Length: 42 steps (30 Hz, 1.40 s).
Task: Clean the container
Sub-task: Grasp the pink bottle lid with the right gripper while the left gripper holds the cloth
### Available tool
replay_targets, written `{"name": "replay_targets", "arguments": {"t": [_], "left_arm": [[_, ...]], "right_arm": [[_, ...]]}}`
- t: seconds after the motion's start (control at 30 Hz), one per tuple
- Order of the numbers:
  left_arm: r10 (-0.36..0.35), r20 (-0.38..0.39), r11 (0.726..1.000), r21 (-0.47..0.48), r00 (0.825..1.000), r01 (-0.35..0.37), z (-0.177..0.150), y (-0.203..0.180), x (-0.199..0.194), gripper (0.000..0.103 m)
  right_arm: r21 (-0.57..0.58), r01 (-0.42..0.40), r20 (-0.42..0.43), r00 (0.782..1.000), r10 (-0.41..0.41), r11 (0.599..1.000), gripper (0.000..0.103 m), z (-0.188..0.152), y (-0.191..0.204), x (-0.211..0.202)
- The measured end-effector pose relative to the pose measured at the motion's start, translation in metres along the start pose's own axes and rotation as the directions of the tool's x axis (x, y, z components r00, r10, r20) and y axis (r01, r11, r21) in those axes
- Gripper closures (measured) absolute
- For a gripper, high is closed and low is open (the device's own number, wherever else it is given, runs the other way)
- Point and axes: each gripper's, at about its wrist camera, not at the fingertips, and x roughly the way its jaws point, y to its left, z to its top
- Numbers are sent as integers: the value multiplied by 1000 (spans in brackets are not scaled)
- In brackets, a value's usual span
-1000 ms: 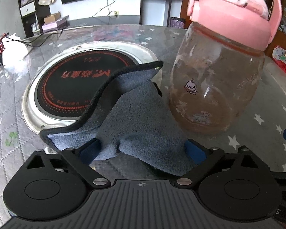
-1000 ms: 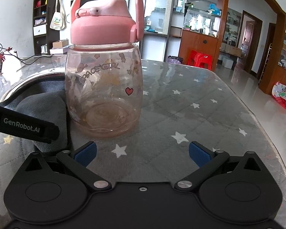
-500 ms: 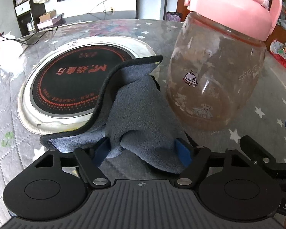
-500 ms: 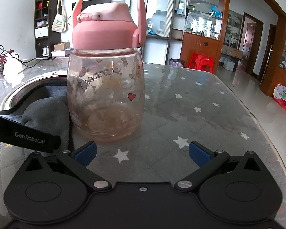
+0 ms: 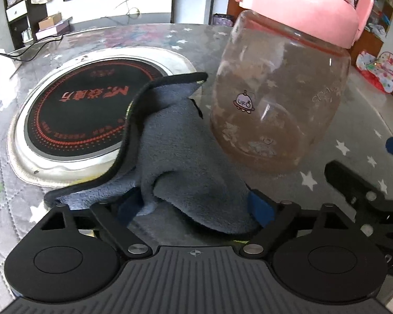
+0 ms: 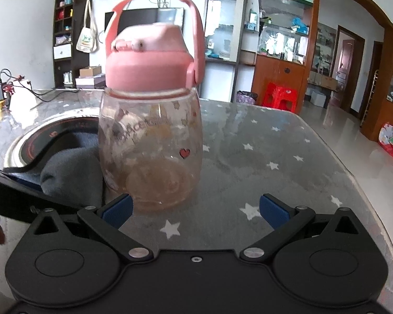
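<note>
the bottle (image 6: 150, 141), clear and stained brown with a pink lid (image 6: 146, 64), stands upright on the star-print table (image 6: 262, 157), just right of the round cooktop (image 5: 76, 110). the left gripper (image 5: 194, 204) has its jaws partly closed around a fold of the grey cloth (image 5: 180, 154), which lies against the bottle's left side and over the cooktop's rim. the right gripper (image 6: 195, 210) sits low in front of the bottle with its jaws wide open and holding nothing, its left fingertip (image 6: 118, 209) close to the bottle's base.
</note>
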Motion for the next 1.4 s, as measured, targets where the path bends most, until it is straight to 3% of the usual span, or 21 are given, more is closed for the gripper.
{"name": "replay_targets", "arguments": {"t": [0.13,0.33,0.43,0.53,0.67,0.77,1.07,1.23,1.37,1.4], "left_arm": [[17,1,1000,-6,1000,-17,-2,-4,1,9],[-11,6,1000,0,1000,11,-1,1,0,9],[0,21,1000,0,1000,0,-3,3,-2,16],[6,36,1000,-19,999,-5,-2,8,-4,30],[-7,56,998,-57,998,10,0,20,-9,71],[-27,63,995,-96,998,33,1,30,-11,85],[-61,103,997,-36,993,65,6,28,-33,91],[-82,150,997,2,985,83,16,30,-51,92],[-105,177,994,16,979,104,23,32,-61,92],[-105,174,994,21,979,103,24,31,-60,92]], "right_arm": [[-7,0,14,1000,0,1000,0,4,-2,-2],[-15,12,29,1000,-11,1000,0,7,-4,-4],[-11,16,29,999,-16,1000,0,7,-6,-4],[-11,21,32,999,-20,1000,0,7,-7,-5],[-14,21,43,999,-21,1000,0,9,-7,-6],[-19,17,56,998,-16,1000,0,11,-7,-8],[-44,-10,108,994,15,999,0,16,-3,-19],[-72,-31,136,990,40,997,8,27,-4,-22],[-67,-51,155,986,61,996,25,38,-10,-23],[-66,-56,160,985,66,996,26,41,-11,-23]]}}
